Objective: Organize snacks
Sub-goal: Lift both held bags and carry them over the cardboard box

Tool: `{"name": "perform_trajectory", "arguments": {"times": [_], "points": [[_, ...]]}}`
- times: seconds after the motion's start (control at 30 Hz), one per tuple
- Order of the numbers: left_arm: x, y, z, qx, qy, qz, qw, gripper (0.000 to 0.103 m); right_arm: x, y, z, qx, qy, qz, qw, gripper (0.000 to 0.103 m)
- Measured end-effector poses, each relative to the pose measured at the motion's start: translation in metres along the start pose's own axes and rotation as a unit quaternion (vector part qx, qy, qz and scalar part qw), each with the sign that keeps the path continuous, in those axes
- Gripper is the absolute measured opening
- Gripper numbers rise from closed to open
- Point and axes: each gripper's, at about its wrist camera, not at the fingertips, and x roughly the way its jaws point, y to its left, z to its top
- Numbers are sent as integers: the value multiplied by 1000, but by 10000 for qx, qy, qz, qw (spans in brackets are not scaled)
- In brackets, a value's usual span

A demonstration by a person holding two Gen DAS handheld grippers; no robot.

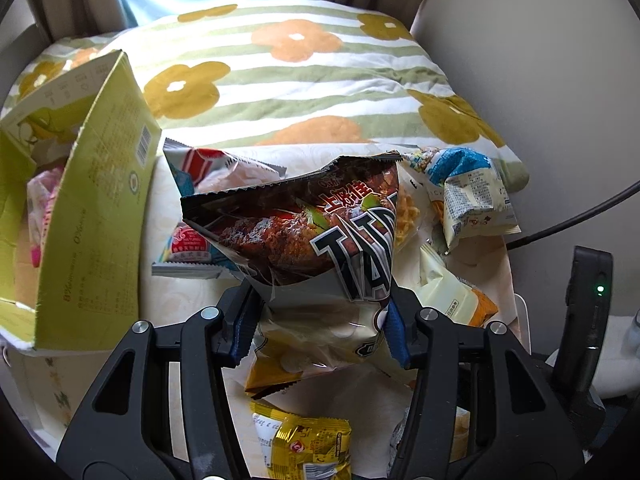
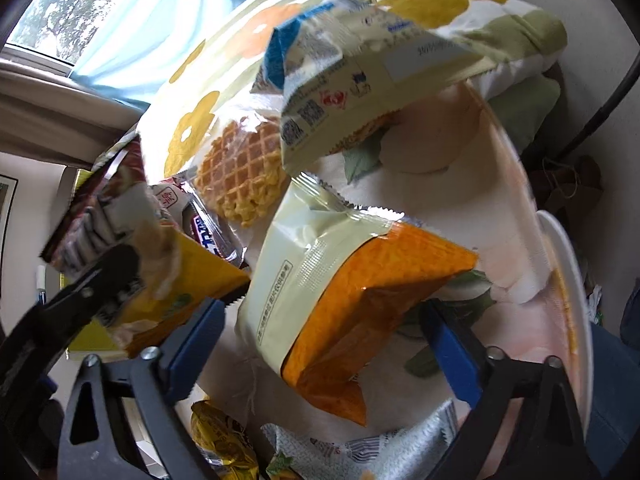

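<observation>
My left gripper (image 1: 320, 330) is shut on the lower part of a dark potato chip bag (image 1: 316, 240), which stands up from the snack pile. An open green carton (image 1: 96, 200) with pink packets inside stands at the left. In the right wrist view the same chip bag (image 2: 156, 276) shows at the left, held by the black left gripper. My right gripper (image 2: 324, 344) is open and straddles an orange and cream snack bag (image 2: 360, 300) lying on the cloth. Its blue pads (image 2: 196, 340) sit just beside the bag's edges without pressing on it.
More packets are strewn around: a waffle packet (image 2: 244, 168), a blue and white bag (image 2: 340, 80), a gold packet (image 1: 308, 448), red and white packets (image 1: 188, 248). A flowered pillow (image 1: 300, 80) lies behind. A white plate rim (image 2: 568, 272) and a black cable (image 1: 560, 224) are at the right.
</observation>
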Motion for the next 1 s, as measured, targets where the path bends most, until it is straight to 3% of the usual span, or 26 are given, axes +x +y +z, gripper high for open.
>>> {"name": "perform_trajectory", "arguments": {"times": [0.27,0.63,0.83,1.0], "points": [[-12,7,0,36,-111,71,9999,49,-3,4,2,-192,-113,39,9997,66],[-40,13,-7,-96,-302,107,9994,49,-36,2,-7,-303,-262,430,9983,63],[-83,16,-10,-305,-708,140,9969,49,-77,22,-8,-818,-547,615,9932,63],[-130,32,-9,-671,-1106,279,9912,49,-114,53,-6,-1466,-839,843,9820,63]]}}
